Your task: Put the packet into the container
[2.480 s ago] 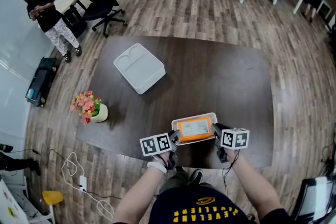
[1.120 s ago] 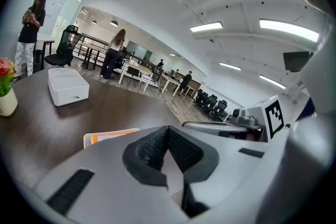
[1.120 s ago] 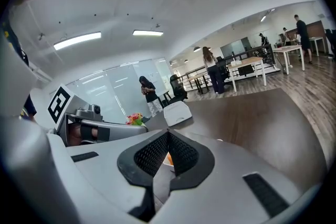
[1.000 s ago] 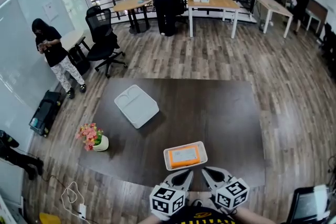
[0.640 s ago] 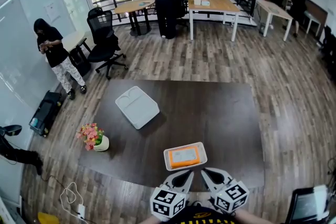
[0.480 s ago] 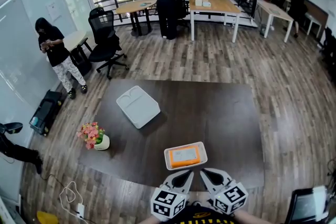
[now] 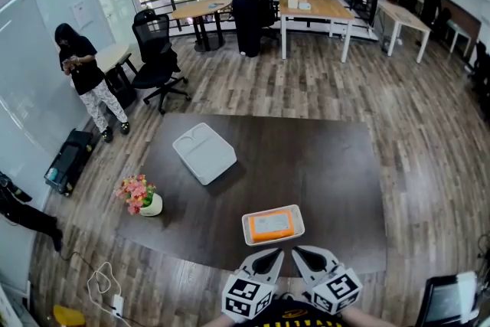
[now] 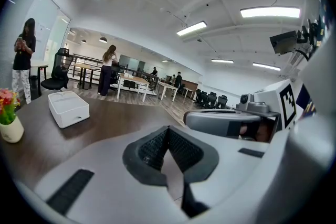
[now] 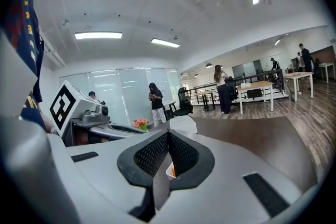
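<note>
Nearest me are the two claws, both just on the near side of the container and not touching it. My left claw (image 7: pixel 266 262) is fully closed. In the left gripper view its dark ribbed pads (image 8: pixel 152 149) meet at the tips with nothing between them. My right claw (image 7: pixel 308 259) is the same, pads pressed together and gripping nothing. The right gripper view shows a sliver of orange and white through the small gap under the pads, but that lies beyond them.

Next comes the container (image 7: pixel 249 230), one shallow white tray. The packet (image 7: pixel 271 225) is orange and lies flat inside it, filling most of the floor.

So far that makes two claws, one packet and one container. Beyond the container and to its left, well apart, sits one more white tray (image 7: pixel 204 153) with moulded compartments. Further left of the container, at about the same depth, stands one small pot of flowers (image 7: pixel 140 195). All of it rests on a single dark desk (image 7: pixel 329 165).

Far past the container, on the wood floor, I count two clear figures — one person in black (image 7: pixel 83 73) off to the left and one person (image 7: pixel 245 0) standing by a light table at the back. The figures at the back right are too small to count.
</note>
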